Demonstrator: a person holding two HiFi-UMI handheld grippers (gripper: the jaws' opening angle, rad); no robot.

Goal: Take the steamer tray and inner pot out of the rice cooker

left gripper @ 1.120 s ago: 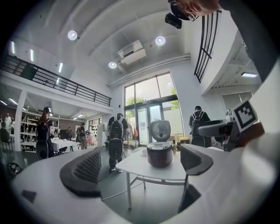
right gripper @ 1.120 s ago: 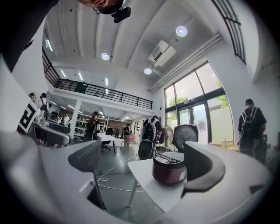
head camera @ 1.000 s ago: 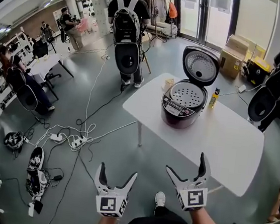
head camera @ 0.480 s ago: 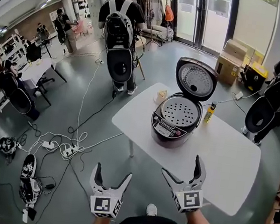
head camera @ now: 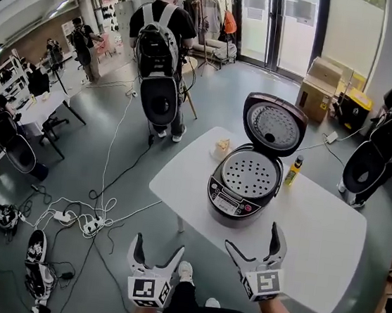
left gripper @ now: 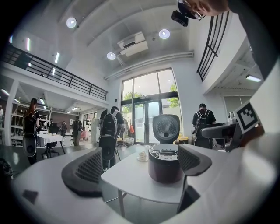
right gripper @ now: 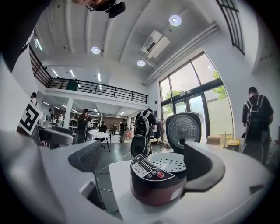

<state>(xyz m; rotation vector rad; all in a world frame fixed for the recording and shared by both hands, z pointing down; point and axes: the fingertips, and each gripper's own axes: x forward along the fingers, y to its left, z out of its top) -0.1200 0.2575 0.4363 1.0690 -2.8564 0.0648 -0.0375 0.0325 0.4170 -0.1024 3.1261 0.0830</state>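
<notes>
A dark red rice cooker (head camera: 243, 188) stands on the white table (head camera: 318, 231) with its lid (head camera: 273, 125) raised. A white perforated steamer tray (head camera: 250, 174) sits in its top; the inner pot is hidden beneath. My left gripper (head camera: 158, 254) hovers open off the table's near edge. My right gripper (head camera: 259, 245) is open too, just short of the cooker's front. In the left gripper view the cooker (left gripper: 165, 162) shows between the fingers (left gripper: 85, 173), some way off. The right gripper view has the cooker (right gripper: 158, 179) and tray (right gripper: 169, 162) closer.
A yellow bottle (head camera: 293, 170) stands right of the cooker, a small food item (head camera: 222, 148) behind it to the left. Cables and power strips (head camera: 82, 216) lie on the floor at left. People with backpacks (head camera: 159, 48) stand beyond the table; cardboard boxes (head camera: 321, 80) sit by the doors.
The table and cooker have drawn nearer in the head view. Both grippers stay open and now sit closer to the table's near edge.
</notes>
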